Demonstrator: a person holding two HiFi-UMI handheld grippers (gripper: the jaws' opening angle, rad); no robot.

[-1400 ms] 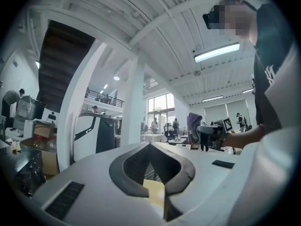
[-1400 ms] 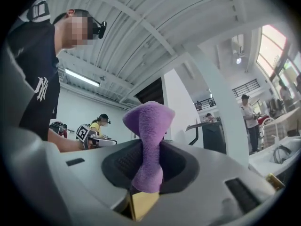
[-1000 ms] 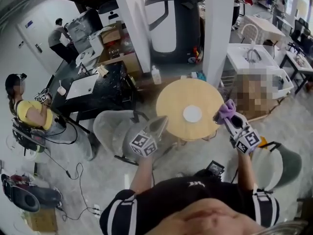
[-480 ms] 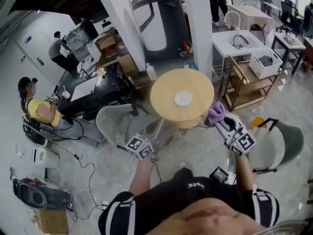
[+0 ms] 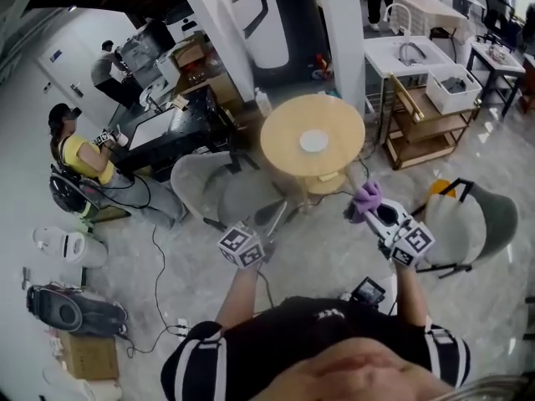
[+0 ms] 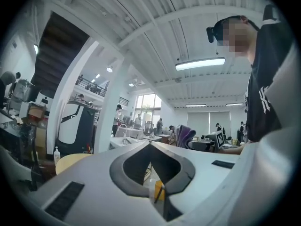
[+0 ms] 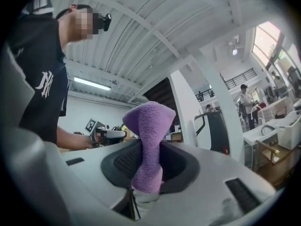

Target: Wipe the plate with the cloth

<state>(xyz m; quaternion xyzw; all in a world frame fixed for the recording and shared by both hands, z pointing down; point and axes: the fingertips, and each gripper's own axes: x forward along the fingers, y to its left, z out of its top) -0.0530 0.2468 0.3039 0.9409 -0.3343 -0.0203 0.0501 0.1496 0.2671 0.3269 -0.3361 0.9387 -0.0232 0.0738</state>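
Round wooden desk (image 5: 286, 150) with white plate (image 5: 314, 141) at its centre
Right claw (image 5: 369, 210) pinches purple cloth (image 5: 367, 195), short of the desk's near edge; left claw (image 5: 274, 217) pressed together, empty

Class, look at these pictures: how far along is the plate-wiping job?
Done: the right gripper is shut on the purple cloth. In hand: both it and the shut, empty left gripper hang short of the table. Left: reaching the white plate there and wiping it.
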